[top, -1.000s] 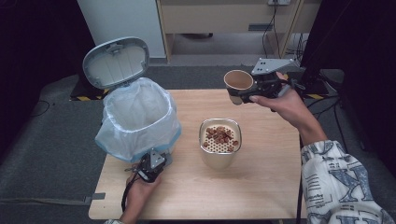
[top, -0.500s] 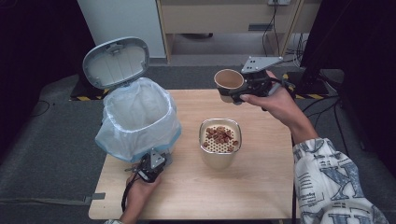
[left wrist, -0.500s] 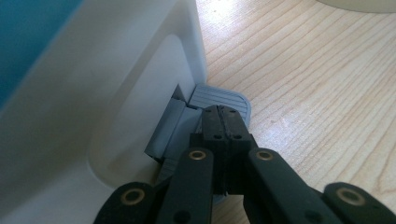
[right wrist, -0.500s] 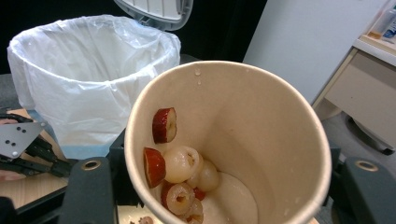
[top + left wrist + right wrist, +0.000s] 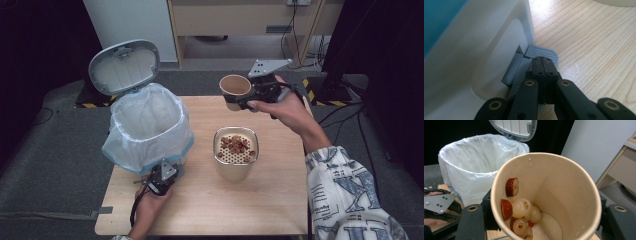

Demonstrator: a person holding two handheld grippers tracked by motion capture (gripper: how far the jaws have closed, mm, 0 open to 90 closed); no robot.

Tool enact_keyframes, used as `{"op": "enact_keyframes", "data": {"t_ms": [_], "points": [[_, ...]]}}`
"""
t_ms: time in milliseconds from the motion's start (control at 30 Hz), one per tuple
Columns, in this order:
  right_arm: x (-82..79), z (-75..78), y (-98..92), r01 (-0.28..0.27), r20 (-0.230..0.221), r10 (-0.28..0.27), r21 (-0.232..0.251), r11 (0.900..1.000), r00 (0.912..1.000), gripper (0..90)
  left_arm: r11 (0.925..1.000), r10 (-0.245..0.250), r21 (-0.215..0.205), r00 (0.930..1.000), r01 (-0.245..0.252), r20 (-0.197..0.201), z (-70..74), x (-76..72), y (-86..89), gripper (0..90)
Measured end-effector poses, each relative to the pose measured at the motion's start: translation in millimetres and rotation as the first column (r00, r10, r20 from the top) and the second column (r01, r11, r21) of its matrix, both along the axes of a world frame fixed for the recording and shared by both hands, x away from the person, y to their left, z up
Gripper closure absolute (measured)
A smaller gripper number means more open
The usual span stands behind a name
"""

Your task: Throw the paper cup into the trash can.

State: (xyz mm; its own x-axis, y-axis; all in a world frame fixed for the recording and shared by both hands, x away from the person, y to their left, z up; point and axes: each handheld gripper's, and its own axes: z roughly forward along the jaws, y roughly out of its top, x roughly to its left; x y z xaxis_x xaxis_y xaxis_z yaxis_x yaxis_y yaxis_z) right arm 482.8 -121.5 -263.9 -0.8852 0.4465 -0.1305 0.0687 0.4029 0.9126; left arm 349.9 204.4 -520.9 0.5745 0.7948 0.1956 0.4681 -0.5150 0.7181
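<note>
High view: right gripper (image 5: 239,100) over far edge of pale wooden table (image 5: 280,210), jaws clamped on tan paper cup (image 5: 234,91), tilted. Right gripper view: cup (image 5: 564,195) contains red and pale fruit slices (image 5: 520,212) stuck to inner wall, with milky liquid at bottom. Left gripper (image 5: 156,186) near front left corner, jaws fully closed, empty, resting on grey ribbed foot pedal (image 5: 541,53) of white pedal bin (image 5: 147,127) lined with translucent plastic bag, lid (image 5: 123,66) raised. Cream cylindrical container with perforated strainer (image 5: 235,152) at table centre, holding more fruit pieces.
</note>
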Motion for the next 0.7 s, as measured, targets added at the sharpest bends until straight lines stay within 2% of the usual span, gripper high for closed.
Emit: {"op": "enact_keyframes", "data": {"t_ms": [700], "points": [[2.2,-5.6,35.1,-0.044,-0.058,0.047,0.041,0.998,0.9972,33.8,1.0,0.0,-0.002,1.0,0.0,0.0,-0.1,0.0,0.1,89.7]]}}
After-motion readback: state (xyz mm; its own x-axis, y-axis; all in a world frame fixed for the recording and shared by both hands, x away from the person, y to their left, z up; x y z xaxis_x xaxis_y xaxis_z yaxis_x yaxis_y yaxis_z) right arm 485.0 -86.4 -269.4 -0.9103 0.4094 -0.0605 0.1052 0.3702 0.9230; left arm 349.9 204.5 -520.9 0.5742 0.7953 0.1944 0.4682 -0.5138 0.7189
